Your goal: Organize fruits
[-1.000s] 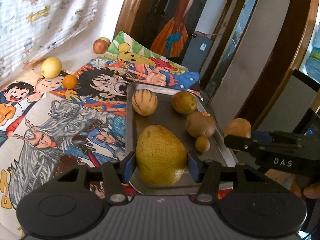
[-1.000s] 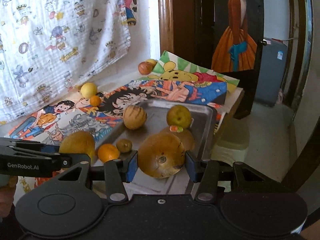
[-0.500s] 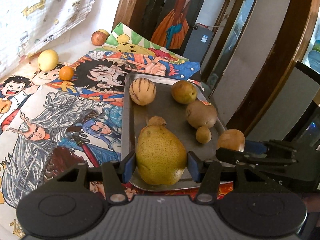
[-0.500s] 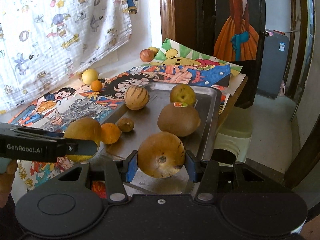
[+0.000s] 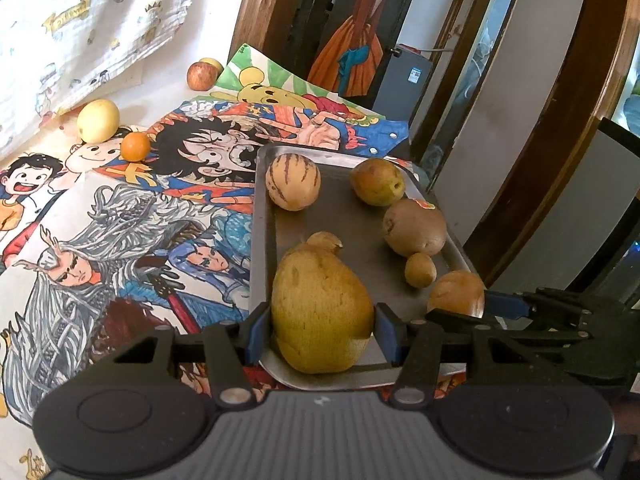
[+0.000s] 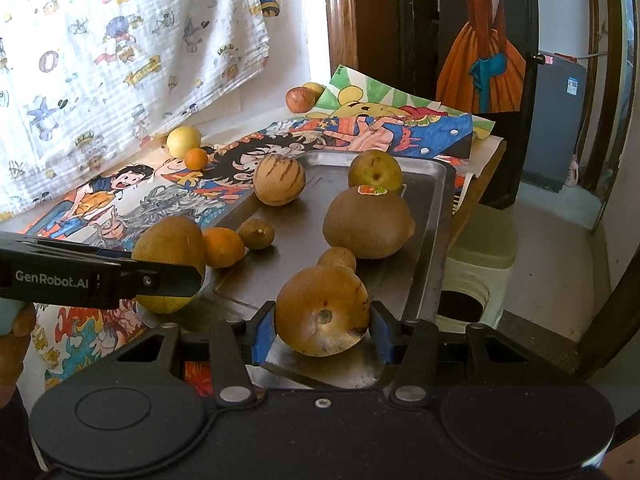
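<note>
Steel tray (image 5: 262,240) lies ahead of both fingers on desk w/ cartoon cloth (image 5: 120,232). Left gripper (image 5: 318,330) pinches yellow pear (image 5: 320,312) over tray's near edge; right gripper (image 6: 322,326) pinches brown round fruit (image 6: 324,312) at near corner. Kiwi (image 6: 368,224) sits beyond.

In the left wrist view, the small orange fruit (image 5: 324,241) is almost wholly hidden behind the pear (image 5: 322,312). At lower left of the right wrist view, the hand (image 6: 14,344) is cut by the frame edge. The sticker (image 6: 372,189) on the brown fruit (image 6: 368,224) is perhaps printed, but cannot be read.
</note>
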`<state>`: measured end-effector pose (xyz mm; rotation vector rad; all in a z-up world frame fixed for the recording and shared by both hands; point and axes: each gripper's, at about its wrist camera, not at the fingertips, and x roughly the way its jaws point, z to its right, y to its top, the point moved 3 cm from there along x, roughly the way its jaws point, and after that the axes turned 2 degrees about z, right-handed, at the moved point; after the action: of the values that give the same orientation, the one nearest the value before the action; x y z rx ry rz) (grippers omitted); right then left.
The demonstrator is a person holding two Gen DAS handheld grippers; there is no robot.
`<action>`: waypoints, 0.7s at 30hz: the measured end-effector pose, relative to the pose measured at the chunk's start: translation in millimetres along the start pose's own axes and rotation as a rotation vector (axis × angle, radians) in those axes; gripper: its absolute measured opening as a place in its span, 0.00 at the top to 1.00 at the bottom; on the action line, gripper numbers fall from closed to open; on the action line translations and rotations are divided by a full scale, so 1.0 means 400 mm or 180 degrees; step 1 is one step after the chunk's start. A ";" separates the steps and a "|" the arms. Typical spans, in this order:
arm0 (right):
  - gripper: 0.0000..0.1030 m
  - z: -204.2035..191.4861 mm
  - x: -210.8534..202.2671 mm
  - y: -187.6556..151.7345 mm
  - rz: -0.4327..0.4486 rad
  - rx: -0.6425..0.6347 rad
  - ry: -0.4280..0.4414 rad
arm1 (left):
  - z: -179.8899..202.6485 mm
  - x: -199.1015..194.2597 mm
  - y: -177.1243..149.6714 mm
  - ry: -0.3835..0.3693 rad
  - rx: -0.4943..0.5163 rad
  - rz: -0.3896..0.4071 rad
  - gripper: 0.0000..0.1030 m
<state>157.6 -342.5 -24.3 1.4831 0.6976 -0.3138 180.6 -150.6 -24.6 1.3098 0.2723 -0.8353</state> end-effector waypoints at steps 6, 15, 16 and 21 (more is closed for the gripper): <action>0.50 0.004 0.011 0.004 0.0041 0.0019 0.0025 | -0.005 0.013 0.012 0.0047 0.0025 0.0007 0.43; 0.50 0.013 0.033 0.018 0.0097 0.0095 0.0058 | -0.010 0.043 0.037 0.0083 0.0027 0.0007 0.43; 0.50 0.014 0.036 0.020 0.0102 0.0104 0.0058 | -0.011 0.046 0.040 0.0086 0.0020 0.0006 0.43; 0.50 0.017 0.048 0.027 0.0120 0.0123 0.0057 | -0.013 0.052 0.046 0.0094 0.0015 0.0008 0.43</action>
<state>180.2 -343.7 -27.5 1.5357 0.6805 -0.2869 208.7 -153.4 -25.4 1.3274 0.2919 -0.8154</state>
